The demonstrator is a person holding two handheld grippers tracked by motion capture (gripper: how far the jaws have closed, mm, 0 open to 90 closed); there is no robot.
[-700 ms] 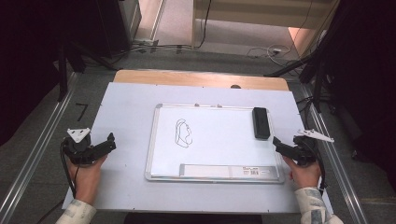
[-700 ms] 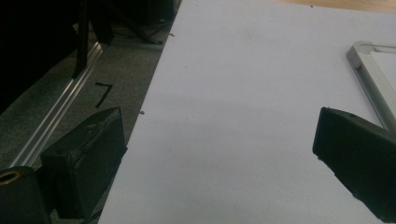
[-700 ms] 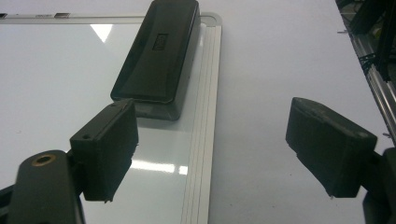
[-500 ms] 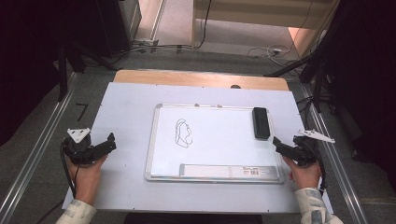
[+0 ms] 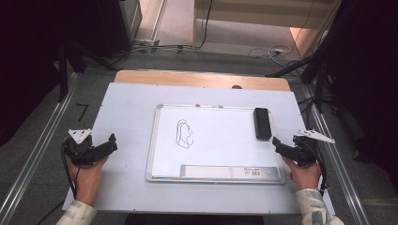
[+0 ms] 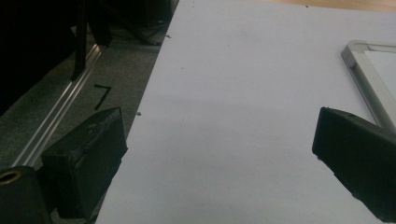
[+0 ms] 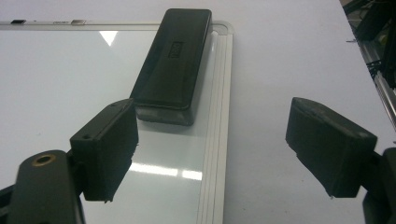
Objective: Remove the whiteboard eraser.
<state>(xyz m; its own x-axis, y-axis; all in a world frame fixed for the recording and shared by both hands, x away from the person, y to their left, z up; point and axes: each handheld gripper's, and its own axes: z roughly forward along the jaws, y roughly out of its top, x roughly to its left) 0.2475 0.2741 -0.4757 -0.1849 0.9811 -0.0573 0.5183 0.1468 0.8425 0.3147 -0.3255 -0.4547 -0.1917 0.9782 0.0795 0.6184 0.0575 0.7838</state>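
A whiteboard [image 5: 216, 140] with a silver frame lies flat in the middle of the table, with a small black line drawing [image 5: 184, 134] on it. A black eraser [image 5: 262, 123] [image 7: 172, 64] rests on the board's right side, by the frame. My right gripper [image 5: 277, 143] [image 7: 212, 154] stands open at the board's right edge, a little short of the eraser, with nothing between its jaws. My left gripper [image 5: 110, 143] [image 6: 219, 154] rests open on the bare white tabletop, left of the board, and holds nothing.
The white tabletop [image 5: 126, 108] has a wooden strip [image 5: 202, 78] along its far edge. Metal rails [image 5: 37, 150] run on both sides of the table. A label strip [image 5: 230, 171] lies along the board's near edge. Cables [image 5: 263, 49] trail on the floor beyond.
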